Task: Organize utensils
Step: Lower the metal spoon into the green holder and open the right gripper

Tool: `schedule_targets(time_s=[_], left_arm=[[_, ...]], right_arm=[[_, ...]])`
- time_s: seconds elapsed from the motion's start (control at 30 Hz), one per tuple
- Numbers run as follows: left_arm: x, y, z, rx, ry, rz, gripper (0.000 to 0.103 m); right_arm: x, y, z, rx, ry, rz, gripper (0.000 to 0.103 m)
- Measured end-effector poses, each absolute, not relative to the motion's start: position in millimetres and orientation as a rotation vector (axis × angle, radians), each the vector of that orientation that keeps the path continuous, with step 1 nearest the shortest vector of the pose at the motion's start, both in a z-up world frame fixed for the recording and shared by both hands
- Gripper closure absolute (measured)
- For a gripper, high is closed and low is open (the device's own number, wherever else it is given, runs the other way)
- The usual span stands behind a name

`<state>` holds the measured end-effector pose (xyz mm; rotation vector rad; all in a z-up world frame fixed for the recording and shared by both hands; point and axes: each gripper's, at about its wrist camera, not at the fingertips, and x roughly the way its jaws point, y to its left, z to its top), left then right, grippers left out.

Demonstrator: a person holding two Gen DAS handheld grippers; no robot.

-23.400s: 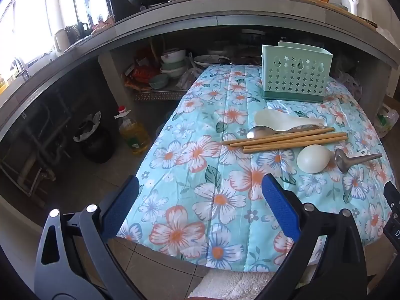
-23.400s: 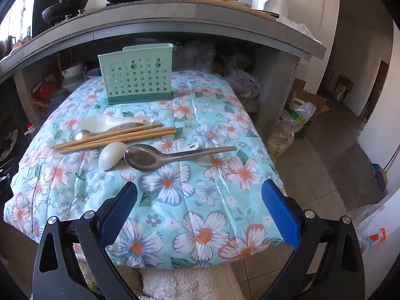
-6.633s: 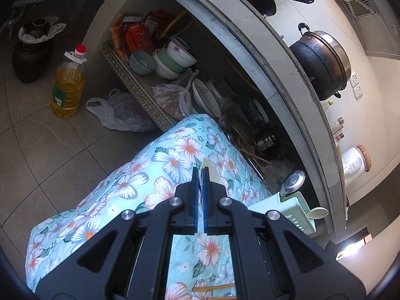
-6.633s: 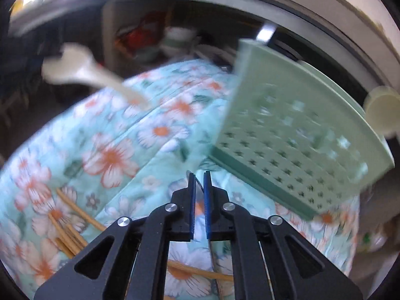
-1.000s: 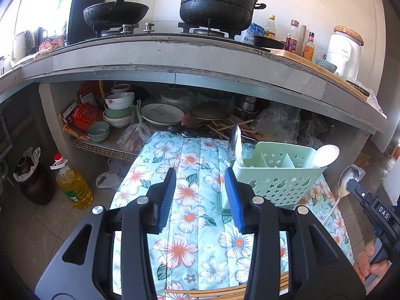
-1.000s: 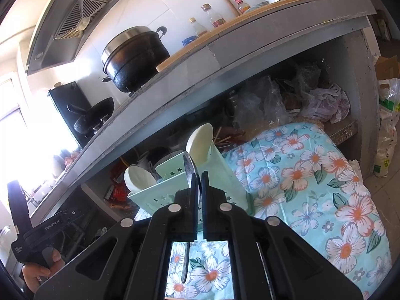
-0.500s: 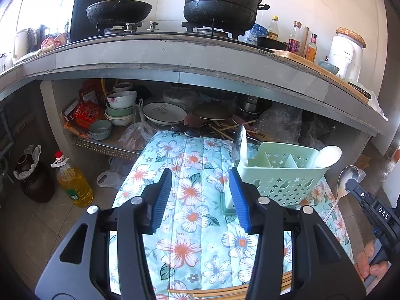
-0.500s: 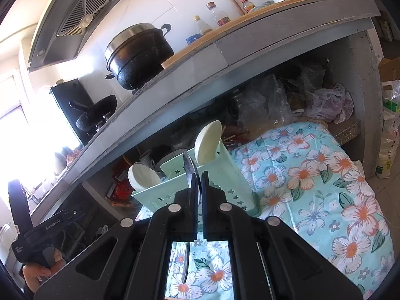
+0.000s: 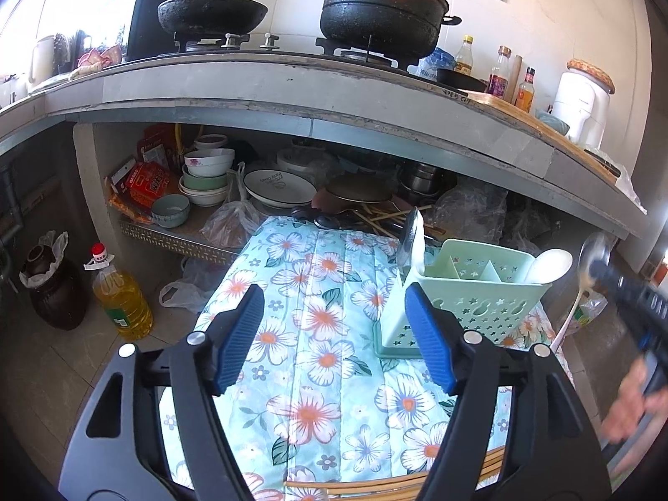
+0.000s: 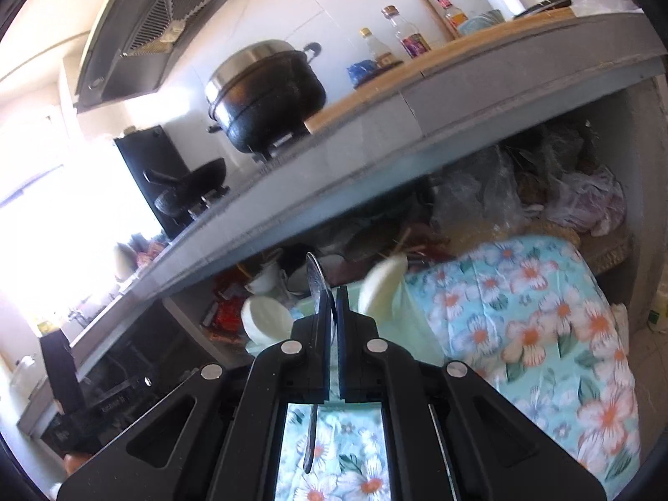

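A mint green utensil holder with star holes stands on the floral cloth. It holds a metal spoon at its left end and a white spoon at its right. My left gripper is open and empty, just left of the holder. My right gripper is shut on a metal spoon, bowl up, above the holder. In the left wrist view that gripper and its spoon are to the right of the holder. Wooden chopsticks lie at the cloth's near edge.
A concrete counter overhangs the back, with a pot and a pan on it. Bowls and plates fill the shelf under it. An oil bottle and a dark jar stand on the floor at left.
My left gripper has opened wider beside the holder. My right gripper has swung with its spoon, and its view of the holder is now blurred and lower.
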<state>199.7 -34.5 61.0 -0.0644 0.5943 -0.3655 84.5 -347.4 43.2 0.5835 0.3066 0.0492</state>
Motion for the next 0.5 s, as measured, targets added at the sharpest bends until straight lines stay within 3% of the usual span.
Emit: schedule_targets(time_s=[0.5], left_arm=[[208,-13,47,-0.138,0.609,-0.382,0.036]], right_arm=[[149,-354,113,0.319,0.230,0.023,0.100]])
